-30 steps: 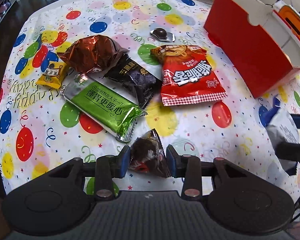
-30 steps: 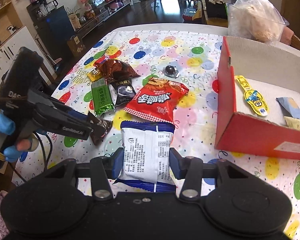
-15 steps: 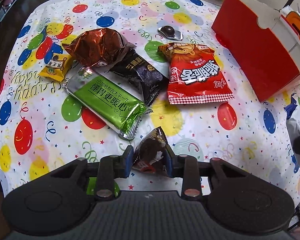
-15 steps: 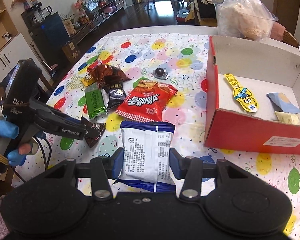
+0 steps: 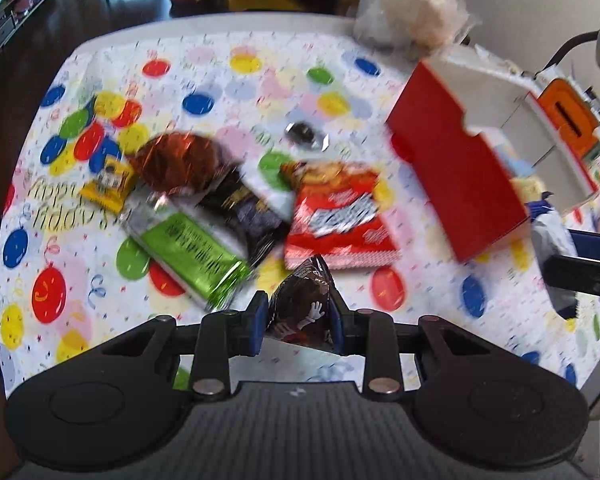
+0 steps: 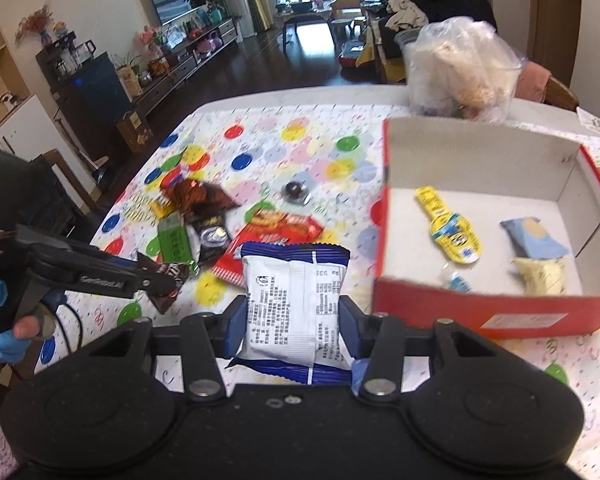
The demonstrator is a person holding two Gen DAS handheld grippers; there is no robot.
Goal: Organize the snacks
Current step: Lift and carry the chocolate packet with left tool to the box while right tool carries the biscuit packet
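Note:
My left gripper (image 5: 298, 322) is shut on a small dark brown candy packet (image 5: 304, 308) and holds it above the table; it also shows in the right wrist view (image 6: 166, 280). My right gripper (image 6: 292, 324) is shut on a blue-and-white snack packet (image 6: 294, 308), just left of the red box (image 6: 496, 310). The box is open and holds a yellow packet (image 6: 450, 226), a light blue packet (image 6: 534, 236) and a pale yellow one (image 6: 540, 276). On the tablecloth lie a red bag (image 5: 338, 216), a green bar (image 5: 188, 248), a black packet (image 5: 244, 212), a brown foil bag (image 5: 176, 166) and a small yellow packet (image 5: 108, 186).
A small foil-wrapped dark candy (image 5: 304, 134) lies beyond the red bag. A clear plastic bag of puffy food (image 6: 464, 68) stands behind the box. The balloon-print tablecloth (image 5: 260, 76) covers the table; its left edge drops to a dark floor.
My left gripper has risen and swung right with the candy packet. My right gripper has lifted its blue-and-white packet and moved closer to the red box.

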